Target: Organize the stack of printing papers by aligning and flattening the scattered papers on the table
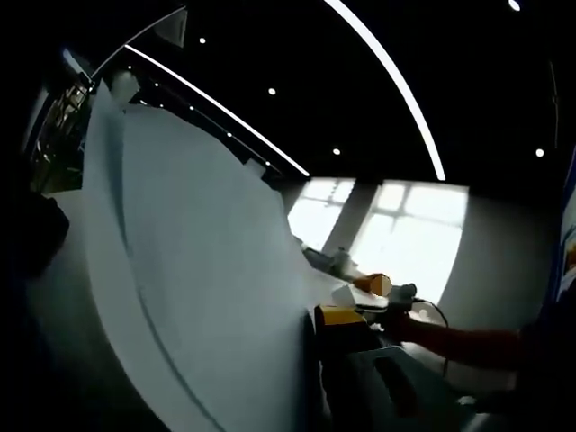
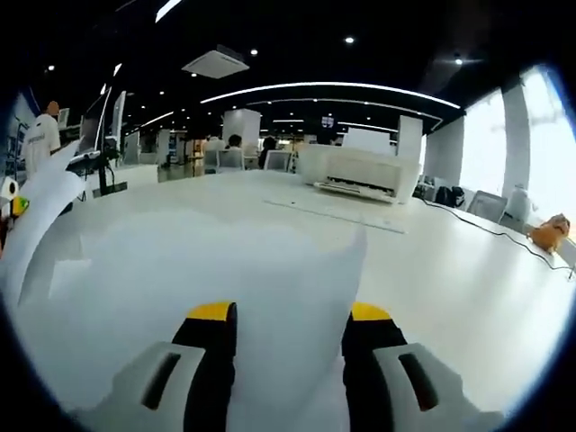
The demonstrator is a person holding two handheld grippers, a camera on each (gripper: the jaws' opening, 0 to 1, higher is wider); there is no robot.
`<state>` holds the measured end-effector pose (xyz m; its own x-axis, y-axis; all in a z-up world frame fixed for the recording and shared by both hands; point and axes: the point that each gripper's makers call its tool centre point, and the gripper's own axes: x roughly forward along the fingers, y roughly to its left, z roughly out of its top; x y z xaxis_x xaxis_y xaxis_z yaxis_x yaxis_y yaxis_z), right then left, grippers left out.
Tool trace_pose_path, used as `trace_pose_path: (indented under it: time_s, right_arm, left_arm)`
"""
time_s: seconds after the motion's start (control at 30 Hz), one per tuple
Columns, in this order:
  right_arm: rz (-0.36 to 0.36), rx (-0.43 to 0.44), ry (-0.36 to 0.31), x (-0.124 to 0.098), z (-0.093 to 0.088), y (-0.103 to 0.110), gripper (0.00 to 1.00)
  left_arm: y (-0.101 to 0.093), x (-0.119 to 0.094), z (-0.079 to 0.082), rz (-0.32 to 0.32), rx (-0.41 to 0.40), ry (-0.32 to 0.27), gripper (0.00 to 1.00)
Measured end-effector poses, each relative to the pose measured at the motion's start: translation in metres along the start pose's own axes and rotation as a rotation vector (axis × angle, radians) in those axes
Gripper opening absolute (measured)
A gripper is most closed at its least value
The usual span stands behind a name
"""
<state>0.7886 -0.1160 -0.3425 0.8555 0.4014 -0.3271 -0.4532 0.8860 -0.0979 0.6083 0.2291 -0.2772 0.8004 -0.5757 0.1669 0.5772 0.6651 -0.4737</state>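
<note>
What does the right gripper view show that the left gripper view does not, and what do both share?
Right gripper view: a white printer at the far side of the table, a cable across it, people seated behind, and the right gripper with jaws apart over paper. Left gripper view: bright windows, a long ceiling light strip and the left gripper beside a raised sheet. Both: the white papers and dark ceiling.

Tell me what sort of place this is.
Probably an open-plan office. A printer sits on a long white table, office chairs stand behind it, and linear ceiling lights run overhead. Sheets of paper lie between the right gripper jaws.
</note>
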Motion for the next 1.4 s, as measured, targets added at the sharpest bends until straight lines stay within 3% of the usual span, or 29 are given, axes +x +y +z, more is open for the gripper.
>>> trace_pose_path:
  time_s: [0.27, 0.4, 0.5, 0.67, 0.8, 1.17, 1.4]
  right_arm:
    - [-0.019, -0.054, -0.011, -0.003, 0.000, 0.000, 0.31]
    - [-0.074, -0.078, -0.003, -0.006, -0.002, -0.013, 0.14]
    - [-0.066, -0.040, -0.033, -0.008, 0.003, -0.013, 0.08]
    - [-0.069, -0.013, -0.053, -0.011, 0.005, -0.014, 0.04]
    - [-0.074, -0.042, -0.064, -0.012, 0.007, -0.014, 0.00]
    - [-0.052, 0.093, -0.143, -0.021, 0.019, -0.019, 0.00]
    - [-0.037, 0.119, -0.162, -0.022, 0.021, -0.019, 0.00]
  left_arm:
    - [-0.002, 0.000, -0.001, 0.000, -0.002, 0.001, 0.10]
    - [-0.003, 0.000, -0.001, -0.001, -0.002, 0.000, 0.10]
    - [-0.004, 0.000, -0.001, -0.002, -0.003, 0.000, 0.10]
    - [-0.005, 0.000, -0.001, -0.001, -0.002, 0.000, 0.10]
    - [-0.006, 0.002, -0.003, 0.004, -0.013, 0.007, 0.10]
    - [-0.008, 0.003, -0.005, 0.001, -0.034, 0.012, 0.10]
    - [-0.010, 0.003, -0.005, -0.001, -0.029, 0.008, 0.10]
